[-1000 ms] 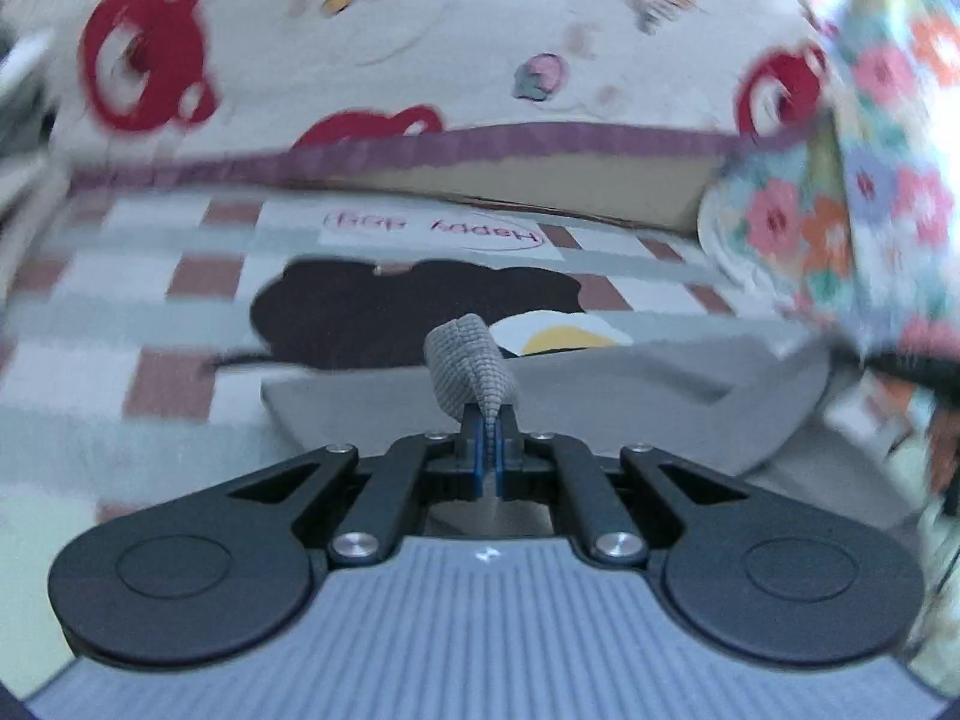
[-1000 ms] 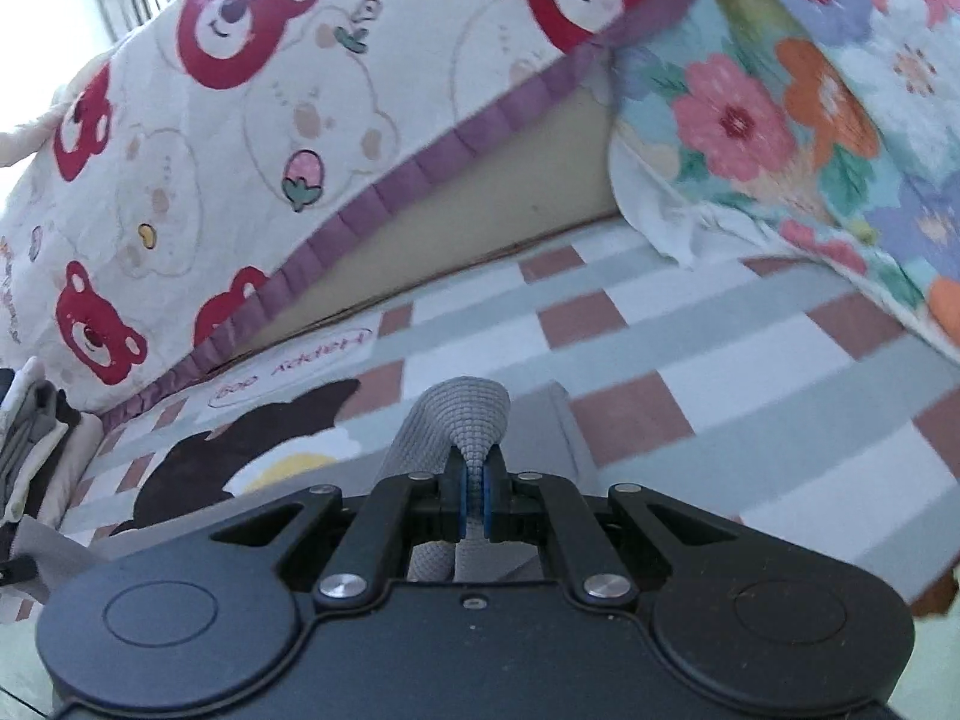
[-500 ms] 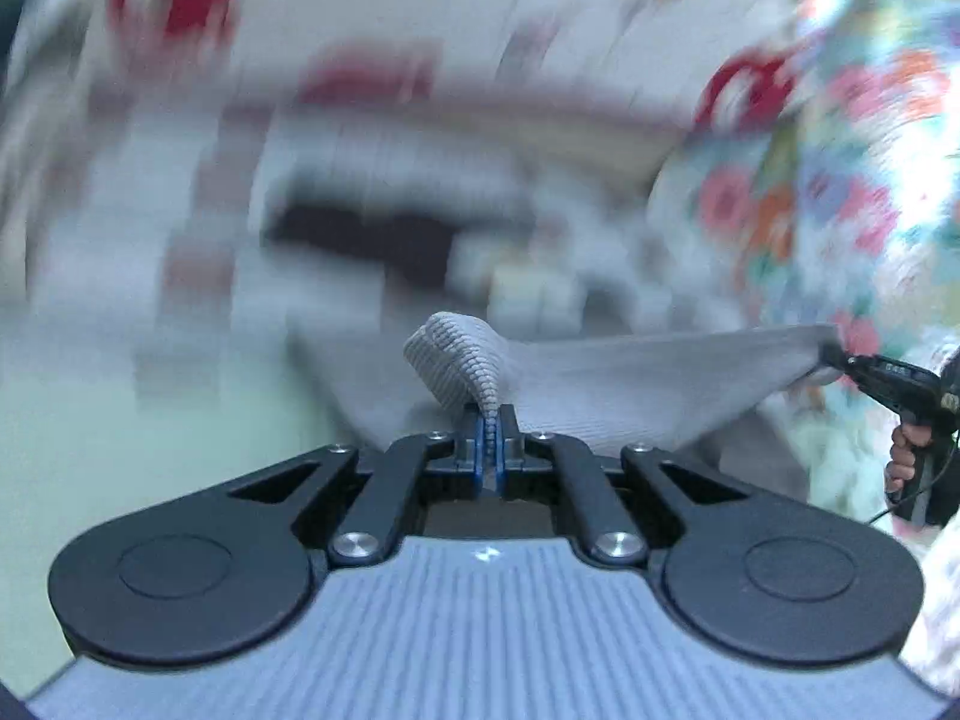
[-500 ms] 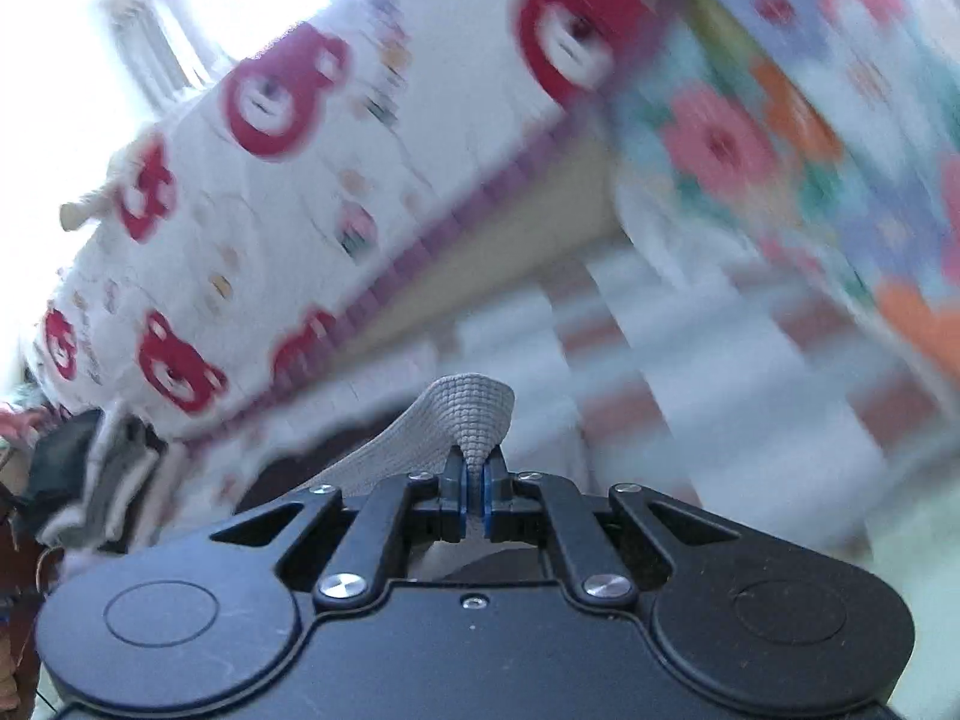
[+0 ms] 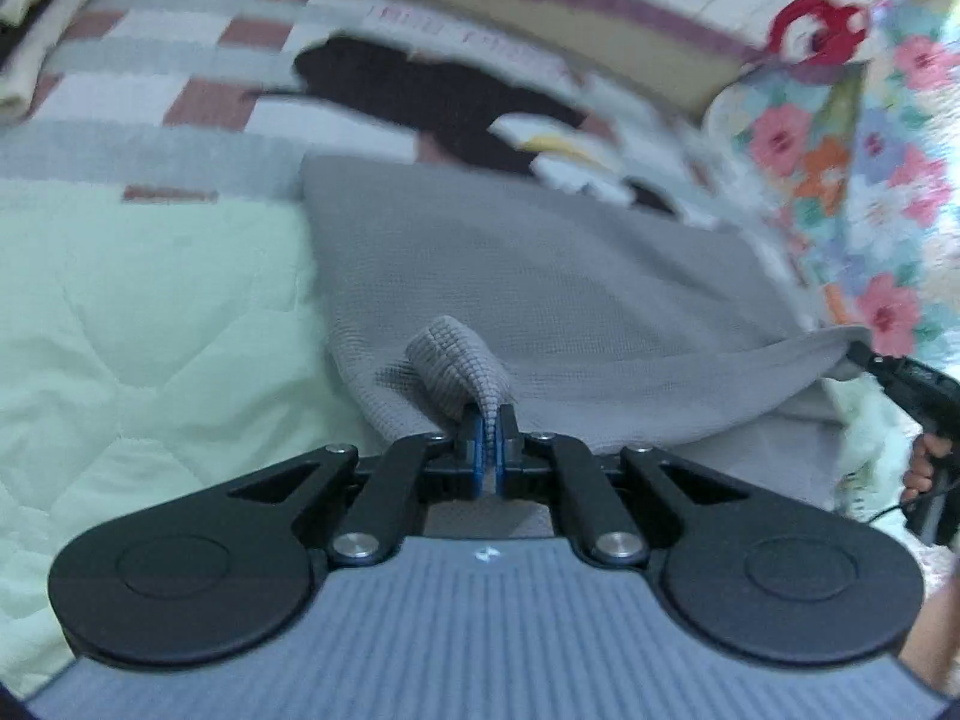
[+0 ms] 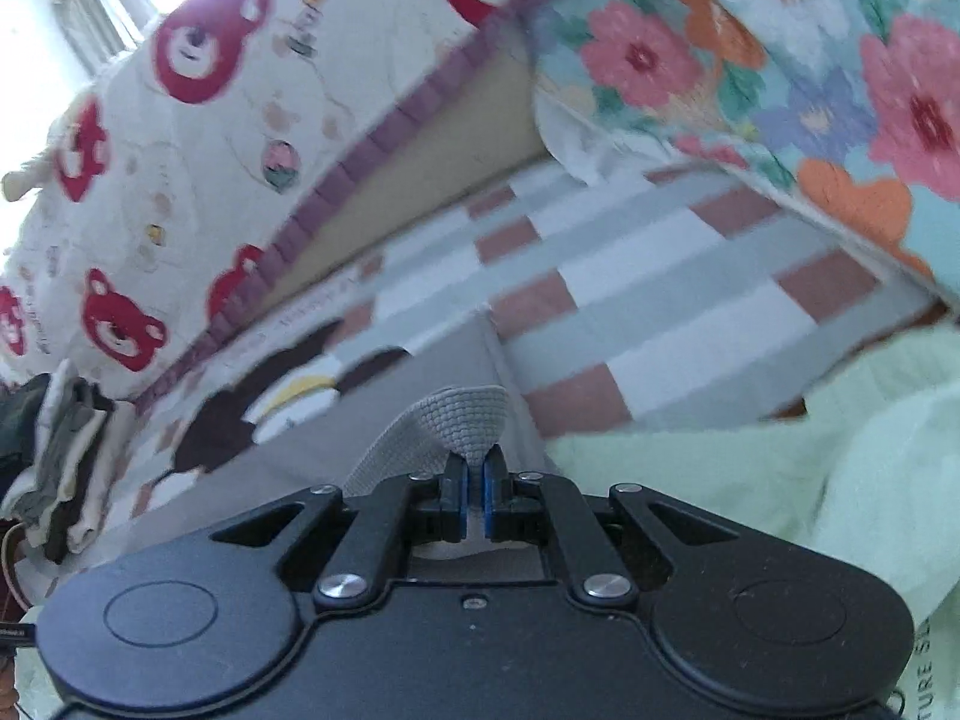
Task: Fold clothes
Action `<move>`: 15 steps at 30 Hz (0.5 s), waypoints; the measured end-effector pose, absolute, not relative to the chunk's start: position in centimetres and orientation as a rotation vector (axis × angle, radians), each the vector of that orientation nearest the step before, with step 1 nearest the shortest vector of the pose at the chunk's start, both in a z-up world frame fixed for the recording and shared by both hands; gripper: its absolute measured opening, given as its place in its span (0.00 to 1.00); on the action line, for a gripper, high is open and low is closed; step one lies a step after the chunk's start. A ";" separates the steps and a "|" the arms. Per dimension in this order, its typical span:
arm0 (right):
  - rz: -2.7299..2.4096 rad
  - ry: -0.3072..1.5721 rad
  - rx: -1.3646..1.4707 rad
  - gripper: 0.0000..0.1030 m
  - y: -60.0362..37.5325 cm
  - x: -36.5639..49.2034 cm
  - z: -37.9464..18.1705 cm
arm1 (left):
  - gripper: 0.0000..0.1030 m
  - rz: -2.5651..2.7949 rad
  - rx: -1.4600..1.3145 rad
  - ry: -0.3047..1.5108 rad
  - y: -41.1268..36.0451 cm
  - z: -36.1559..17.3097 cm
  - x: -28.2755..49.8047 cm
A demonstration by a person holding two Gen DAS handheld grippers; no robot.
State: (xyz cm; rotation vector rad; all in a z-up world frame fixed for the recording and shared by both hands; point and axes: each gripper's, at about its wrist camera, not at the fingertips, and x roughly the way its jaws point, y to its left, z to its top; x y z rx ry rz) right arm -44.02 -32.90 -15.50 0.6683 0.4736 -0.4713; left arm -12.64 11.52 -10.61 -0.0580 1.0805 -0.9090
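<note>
A grey knit garment (image 5: pixel 540 276) lies spread on the bed, its near edge lifted between both grippers. My left gripper (image 5: pixel 491 420) is shut on a bunched corner of it. My right gripper (image 6: pixel 474 480) is shut on the other corner (image 6: pixel 465 420); in the left wrist view it shows at the right (image 5: pixel 864 357), holding the stretched edge. The far half of the garment rests flat on the bed.
The bed has a checked blanket (image 6: pixel 630 276) with a dark cartoon print (image 5: pixel 420 96) and a pale green quilt (image 5: pixel 138 324). A bear-print mattress (image 6: pixel 252 90) and floral bedding (image 6: pixel 810 72) stand behind. A pile of folded clothes (image 6: pixel 66 468) lies at the left.
Both grippers have swung back toward me with the garment's edge, drawing it taut. The views now look further down and the green quilt has come into sight.
</note>
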 end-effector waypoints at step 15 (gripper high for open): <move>-0.512 0.565 0.654 0.04 -32.3 -46.0 -16.7 | 0.02 -0.855 -0.056 1.141 14.1 -10.2 -13.6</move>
